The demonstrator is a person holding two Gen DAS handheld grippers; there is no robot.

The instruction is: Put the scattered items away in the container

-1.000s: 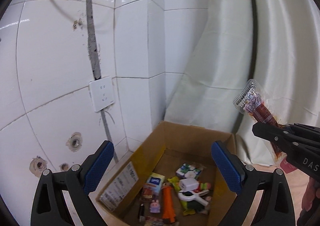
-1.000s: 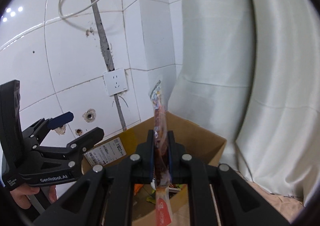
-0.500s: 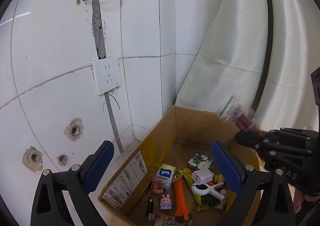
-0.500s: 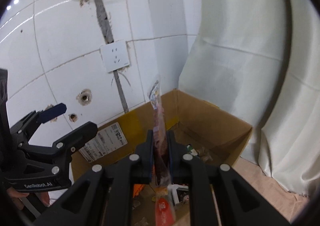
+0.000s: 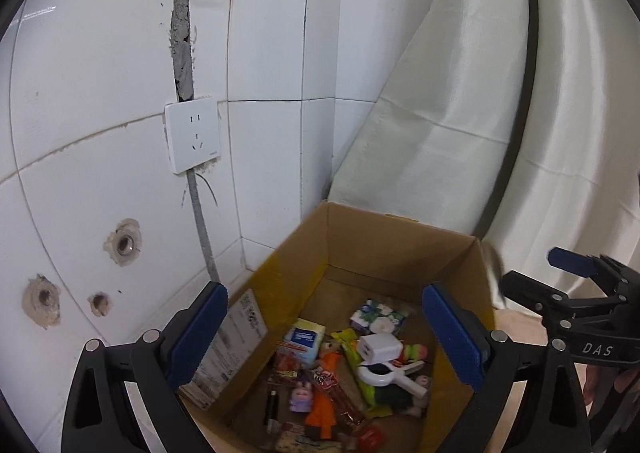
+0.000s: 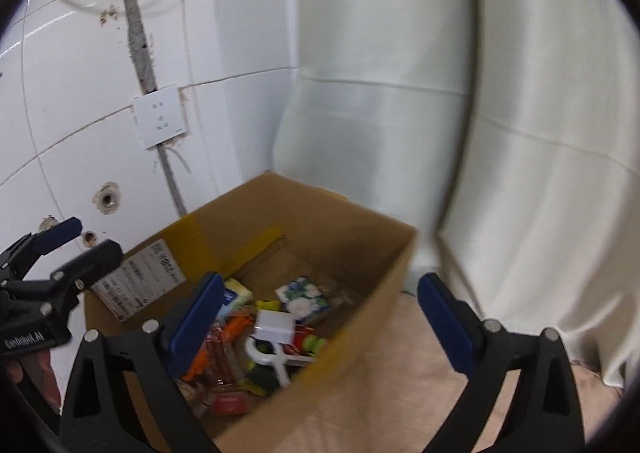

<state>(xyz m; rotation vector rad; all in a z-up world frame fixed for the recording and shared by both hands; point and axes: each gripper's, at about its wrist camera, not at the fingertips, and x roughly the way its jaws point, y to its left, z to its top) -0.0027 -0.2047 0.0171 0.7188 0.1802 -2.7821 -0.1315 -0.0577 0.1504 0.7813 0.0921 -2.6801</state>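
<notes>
Container: a brown cardboard box (image 5: pixel 400 249) is seen open at the top, set in the corner by the white tiled wall (image 5: pixel 100 65) and the white curtain (image 5: pixel 480 101).
Left gripper (image 5: pixel 324 329): its blue-padded fingers (image 5: pixel 196 329) are spread wide apart and nothing is held between them; it is placed above the near left part of the box.
Right gripper (image 6: pixel 316 317): its fingers (image 6: pixel 448 321) are also spread wide and empty; the left one is over the box, the right one is beyond the box's right wall, over the beige surface (image 6: pixel 400 393).
Items in the box: a white charger (image 5: pixel 378 347), a white clip (image 5: pixel 384 373), a floral tissue pack (image 5: pixel 378 317), a blue and yellow pack (image 5: pixel 306 339), an orange toy (image 5: pixel 322 405), a small purple figure (image 5: pixel 302 401) and a long red snack stick (image 5: pixel 334 393) are lying together on the bottom, many of them touching.
Label: a white shipping label (image 5: pixel 228 345) is stuck on the left wall of the box, outside.
Wall: a white socket (image 5: pixel 193 135) is mounted above the box, with drill holes (image 5: pixel 122 243) to the left.
</notes>
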